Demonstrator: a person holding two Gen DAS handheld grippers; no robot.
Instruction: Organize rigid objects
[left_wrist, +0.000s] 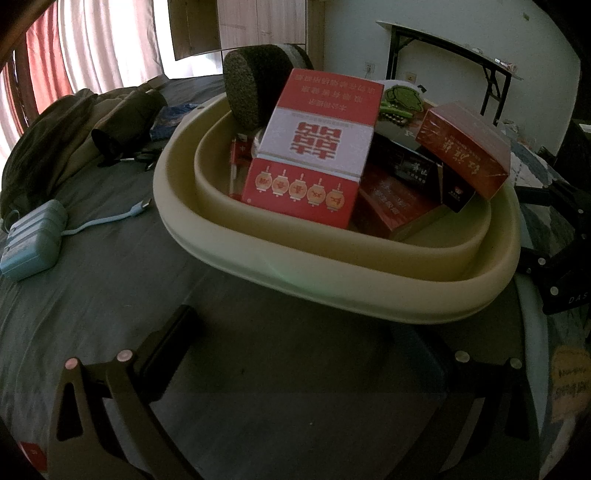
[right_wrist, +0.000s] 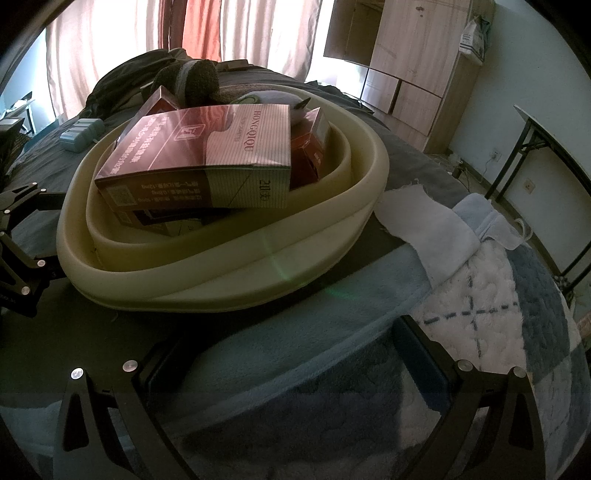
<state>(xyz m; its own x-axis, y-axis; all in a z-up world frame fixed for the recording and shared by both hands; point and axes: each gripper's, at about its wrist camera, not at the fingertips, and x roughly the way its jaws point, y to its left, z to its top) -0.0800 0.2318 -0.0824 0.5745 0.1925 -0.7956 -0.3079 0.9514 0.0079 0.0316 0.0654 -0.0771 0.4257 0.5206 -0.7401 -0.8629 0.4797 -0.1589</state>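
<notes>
In the left wrist view, a cream oval basin (left_wrist: 332, 266) with a thick rounded rim fills the centre, holding a glossy red-and-white carton (left_wrist: 314, 147) and a dark red carton (left_wrist: 465, 147). The left gripper (left_wrist: 295, 354), at the bottom, is spread wide and holds nothing.

In the right wrist view, the basin (right_wrist: 236, 266) sits centre-left on the bed with a maroon carton (right_wrist: 199, 155) on top. The right gripper (right_wrist: 291, 354) is spread wide over a fluffy blue blanket (right_wrist: 498, 295), empty.

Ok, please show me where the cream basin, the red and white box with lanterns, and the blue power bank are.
cream basin (left_wrist: 332, 291): left wrist view, on its near outer rim.
red and white box (left_wrist: 317, 147): left wrist view, on its white middle panel.
blue power bank (left_wrist: 33, 238): left wrist view, on its ribbed top.
</notes>
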